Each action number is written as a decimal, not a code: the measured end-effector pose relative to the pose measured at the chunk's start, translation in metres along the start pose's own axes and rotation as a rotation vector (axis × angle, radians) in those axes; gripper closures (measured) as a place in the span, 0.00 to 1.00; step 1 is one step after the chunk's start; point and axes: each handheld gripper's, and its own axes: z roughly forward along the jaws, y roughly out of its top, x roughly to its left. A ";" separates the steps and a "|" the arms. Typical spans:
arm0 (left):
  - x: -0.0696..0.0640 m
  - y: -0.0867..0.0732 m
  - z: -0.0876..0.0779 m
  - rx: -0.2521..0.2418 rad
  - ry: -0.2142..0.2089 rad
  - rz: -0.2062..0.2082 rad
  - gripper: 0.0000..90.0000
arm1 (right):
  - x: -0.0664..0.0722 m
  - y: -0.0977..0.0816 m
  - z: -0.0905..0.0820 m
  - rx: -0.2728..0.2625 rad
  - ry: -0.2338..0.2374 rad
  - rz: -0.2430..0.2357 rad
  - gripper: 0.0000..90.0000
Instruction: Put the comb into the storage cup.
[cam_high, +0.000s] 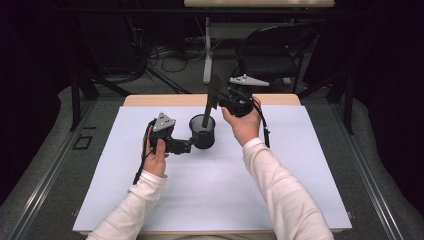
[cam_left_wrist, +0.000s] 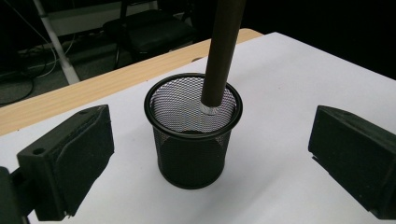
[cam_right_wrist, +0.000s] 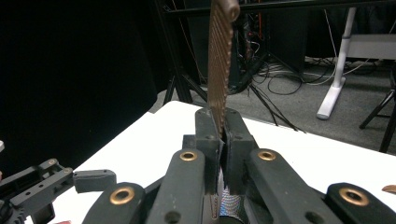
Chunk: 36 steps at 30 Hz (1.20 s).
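The brown comb is clamped by the right gripper, its handle inside the mesh cup at table centre. The left gripper, wide open, flanks the cup at nine o'clock. The comb should be lowered straight, then released gently.

White long sleeves; black grippers, grey triangular plates, brass screws.

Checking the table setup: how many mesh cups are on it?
1. The mesh cup stands mid-table between the open left gripper jaws; the right gripper lowers a hairbrush handle into it.
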 end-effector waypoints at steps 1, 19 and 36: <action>0.000 0.000 0.000 0.001 -0.002 0.000 0.00 | 0.000 0.000 0.001 0.001 0.000 0.001 0.97; 0.001 0.000 -0.002 -0.006 -0.008 -0.002 0.00 | -0.005 -0.008 0.016 0.005 -0.024 0.032 0.97; 0.003 0.001 -0.003 -0.016 -0.014 -0.012 0.00 | -0.020 -0.027 0.028 0.004 -0.050 0.106 0.97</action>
